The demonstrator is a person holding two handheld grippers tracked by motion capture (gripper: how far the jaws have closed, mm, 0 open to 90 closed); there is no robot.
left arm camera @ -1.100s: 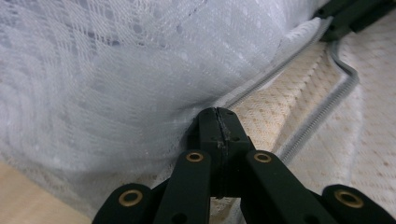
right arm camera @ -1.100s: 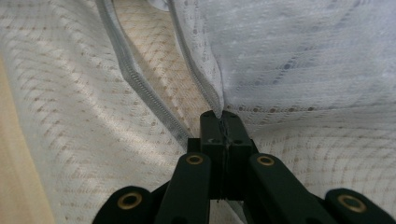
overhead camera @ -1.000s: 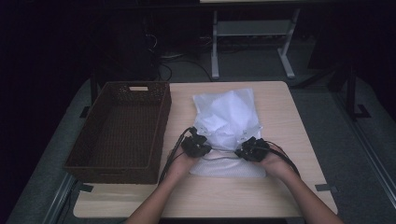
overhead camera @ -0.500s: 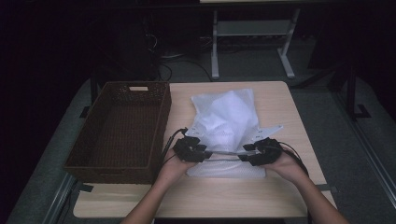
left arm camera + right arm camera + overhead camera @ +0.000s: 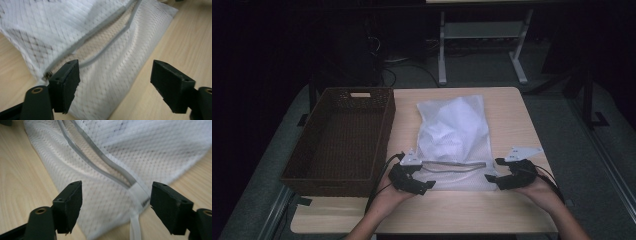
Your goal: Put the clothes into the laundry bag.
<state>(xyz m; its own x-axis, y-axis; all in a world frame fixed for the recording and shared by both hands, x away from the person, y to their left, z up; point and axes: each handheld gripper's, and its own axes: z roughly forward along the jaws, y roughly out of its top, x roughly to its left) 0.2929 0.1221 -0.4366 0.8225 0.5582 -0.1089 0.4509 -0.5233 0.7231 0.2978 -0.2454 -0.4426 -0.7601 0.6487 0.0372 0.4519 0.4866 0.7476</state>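
A white mesh laundry bag (image 5: 454, 135) lies flat on the wooden table (image 5: 507, 105), its grey zipper (image 5: 454, 166) partly parted along the near end. My left gripper (image 5: 426, 185) sits at the bag's near left corner and my right gripper (image 5: 489, 181) at its near right corner. Both sets of jaws have just been opening and stand wide with nothing pinched. From the left gripper, the mesh (image 5: 110, 75) and zipper (image 5: 100, 47) lie below the black pads (image 5: 65, 85). The right gripper looks on the zipper end tab (image 5: 140, 195) between its pads (image 5: 70, 206).
A dark brown wicker basket (image 5: 377, 145) stands on the left half of the table, beside the bag. Bare wood runs along the front edge and to the right of the bag. A metal stand (image 5: 482, 35) is on the floor behind the table.
Both grippers have moved apart and back toward the table's near edge and opened, letting go of the bag. The bag's near end now lies flat.
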